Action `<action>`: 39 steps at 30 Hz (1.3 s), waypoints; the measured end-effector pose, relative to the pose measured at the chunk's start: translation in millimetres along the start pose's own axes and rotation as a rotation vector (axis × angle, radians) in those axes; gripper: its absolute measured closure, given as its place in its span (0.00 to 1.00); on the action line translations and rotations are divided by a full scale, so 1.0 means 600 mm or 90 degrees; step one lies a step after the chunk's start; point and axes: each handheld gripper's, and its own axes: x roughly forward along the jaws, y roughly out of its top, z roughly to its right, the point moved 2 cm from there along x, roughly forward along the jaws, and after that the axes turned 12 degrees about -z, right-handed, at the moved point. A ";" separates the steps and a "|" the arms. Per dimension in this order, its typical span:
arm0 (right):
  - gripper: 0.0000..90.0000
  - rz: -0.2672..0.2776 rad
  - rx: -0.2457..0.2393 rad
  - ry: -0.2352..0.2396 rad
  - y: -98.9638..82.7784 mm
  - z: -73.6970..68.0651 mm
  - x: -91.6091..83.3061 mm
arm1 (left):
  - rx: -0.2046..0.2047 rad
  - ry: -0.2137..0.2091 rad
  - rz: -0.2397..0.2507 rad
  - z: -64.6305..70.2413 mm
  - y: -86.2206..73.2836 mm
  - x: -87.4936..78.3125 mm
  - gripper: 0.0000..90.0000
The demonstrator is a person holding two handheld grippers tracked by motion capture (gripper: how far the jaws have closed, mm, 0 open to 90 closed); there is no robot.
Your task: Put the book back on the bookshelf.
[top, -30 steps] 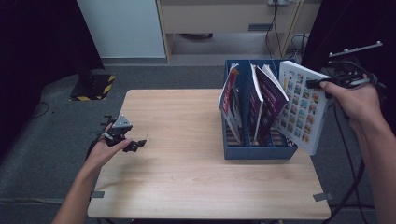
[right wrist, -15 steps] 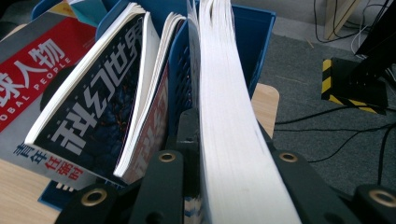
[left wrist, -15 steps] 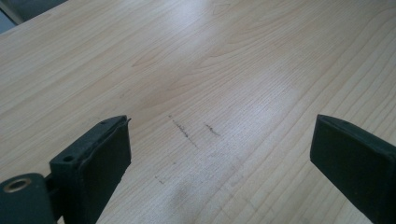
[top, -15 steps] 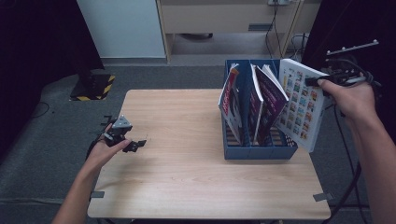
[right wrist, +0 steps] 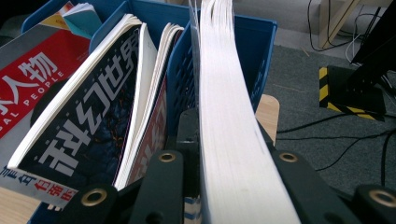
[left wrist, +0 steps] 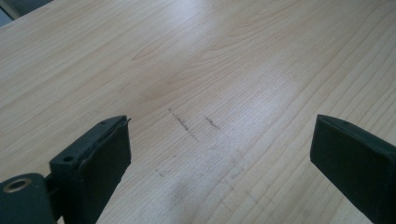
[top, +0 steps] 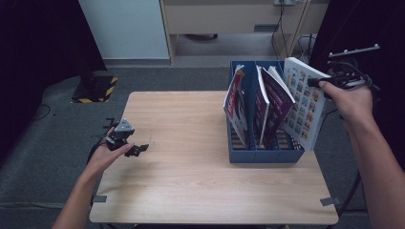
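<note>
Fingers of right gripper (top: pixel 319 82) pinched on top edge of white book (top: pixel 303 109), page block clamped between them in right gripper view (right wrist: pixel 233 140). Book held tilted at right outer wall of blue file box (top: pixel 260 155), beside magazines (top: pixel 258 102) stood in its compartments. Fingers of left gripper (top: pixel 138 149) spread wide, nothing gripped, held low over bare table (top: pixel 191 157) at left edge.

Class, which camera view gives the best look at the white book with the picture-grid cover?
The high view: the white book shows its whole cover, leaning outside the blue rack, held by the right tool. The right gripper view shows its page edges clamped. The left gripper view faces the table.
</note>
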 end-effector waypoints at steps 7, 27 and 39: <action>0.82 0.021 0.007 -0.002 -0.001 -0.006 0.009 | 0.001 -0.001 -0.003 0.001 -0.001 0.003 0.05; 0.82 0.059 0.009 0.005 -0.013 -0.018 0.040 | -0.001 -0.003 -0.009 0.001 -0.011 0.005 0.05; 0.82 0.065 0.016 0.005 -0.031 -0.015 0.057 | 0.000 -0.006 -0.011 0.004 -0.012 0.011 0.06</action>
